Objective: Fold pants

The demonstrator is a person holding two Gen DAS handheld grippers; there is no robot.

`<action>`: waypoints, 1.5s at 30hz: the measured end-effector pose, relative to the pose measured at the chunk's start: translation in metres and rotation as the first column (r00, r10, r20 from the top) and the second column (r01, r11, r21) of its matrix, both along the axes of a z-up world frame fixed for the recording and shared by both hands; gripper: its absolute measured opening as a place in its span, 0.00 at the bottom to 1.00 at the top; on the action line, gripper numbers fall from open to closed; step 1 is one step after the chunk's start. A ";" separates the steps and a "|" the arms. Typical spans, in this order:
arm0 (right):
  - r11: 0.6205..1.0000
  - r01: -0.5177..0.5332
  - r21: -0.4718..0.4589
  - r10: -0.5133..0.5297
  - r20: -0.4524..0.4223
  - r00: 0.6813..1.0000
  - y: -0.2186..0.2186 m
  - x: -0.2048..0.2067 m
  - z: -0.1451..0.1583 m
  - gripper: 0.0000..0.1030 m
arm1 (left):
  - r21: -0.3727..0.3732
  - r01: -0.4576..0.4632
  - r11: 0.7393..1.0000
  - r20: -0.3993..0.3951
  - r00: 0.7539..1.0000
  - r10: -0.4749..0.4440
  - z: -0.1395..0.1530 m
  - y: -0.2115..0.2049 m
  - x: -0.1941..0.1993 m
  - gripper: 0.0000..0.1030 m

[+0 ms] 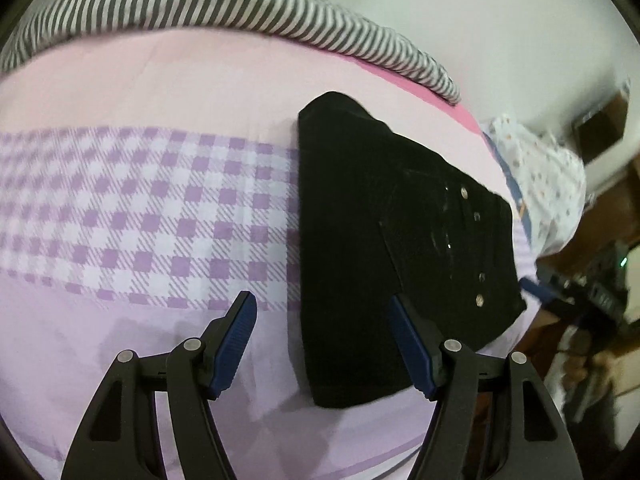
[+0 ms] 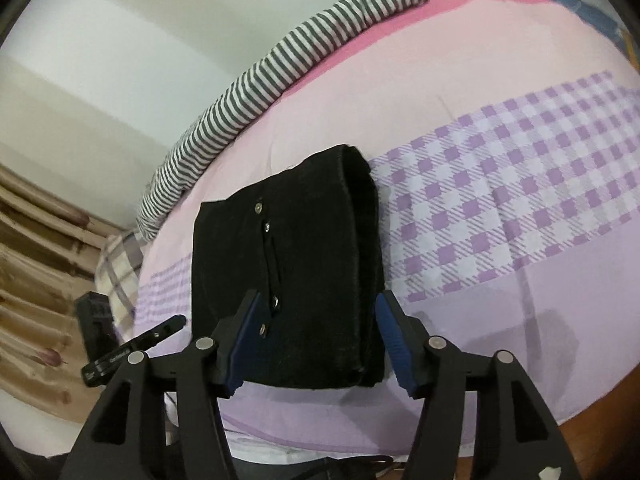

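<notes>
Black pants (image 1: 360, 248), folded into a compact block, flat on bed (image 1: 120, 80) w/ pink/purple checked sheet. Left hand-held gripper (image 1: 324, 304) wide apart, empty; right hand-held gripper (image 2: 316, 304) apart, nothing gripped, above pants.

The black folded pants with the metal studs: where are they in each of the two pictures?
Left wrist view: the black folded pants lie right of centre on the bed.
Right wrist view: the black folded pants lie at centre, just beyond the gripper's fingers.
Shared landmark: the grey-and-white striped cloth along the bed's far edge.
</notes>
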State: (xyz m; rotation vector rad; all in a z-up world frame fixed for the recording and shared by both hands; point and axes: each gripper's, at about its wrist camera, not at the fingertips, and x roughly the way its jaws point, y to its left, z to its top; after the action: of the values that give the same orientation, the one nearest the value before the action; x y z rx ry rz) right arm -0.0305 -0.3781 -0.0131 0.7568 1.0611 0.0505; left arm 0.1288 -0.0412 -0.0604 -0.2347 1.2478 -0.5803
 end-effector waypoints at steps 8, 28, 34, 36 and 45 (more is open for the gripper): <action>0.994 -0.019 0.108 0.025 -0.057 0.998 -0.016 0.010 -0.025 0.57 | -0.056 -0.032 0.998 -0.127 0.992 0.025 -0.023 0.002 0.022 0.67; 0.962 -0.207 0.180 0.220 -0.057 0.974 -0.007 0.046 -0.057 0.58 | -0.036 0.102 0.994 -0.061 0.993 -0.104 -0.026 -0.053 0.049 0.67; 0.942 -0.208 0.263 0.225 -0.032 0.974 -0.005 0.055 -0.069 0.49 | -0.025 0.131 0.991 -0.018 0.991 -0.132 -0.025 -0.060 0.047 0.69; 0.937 -0.199 0.288 0.215 -0.027 0.976 -0.004 0.057 -0.072 0.45 | -0.035 0.126 0.991 -0.022 0.992 -0.127 -0.026 -0.057 0.048 0.69; 0.942 -0.157 0.295 0.173 -0.030 0.984 -0.001 0.054 -0.076 0.38 | -0.010 0.104 0.995 -0.012 0.994 -0.104 -0.026 -0.059 0.048 0.69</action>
State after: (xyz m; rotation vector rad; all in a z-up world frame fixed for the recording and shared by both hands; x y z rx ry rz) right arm 0.0236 -0.3789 -0.0894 0.9373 1.1837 0.3383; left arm 0.1763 -0.1005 -0.0866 -0.1817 1.2750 -0.6753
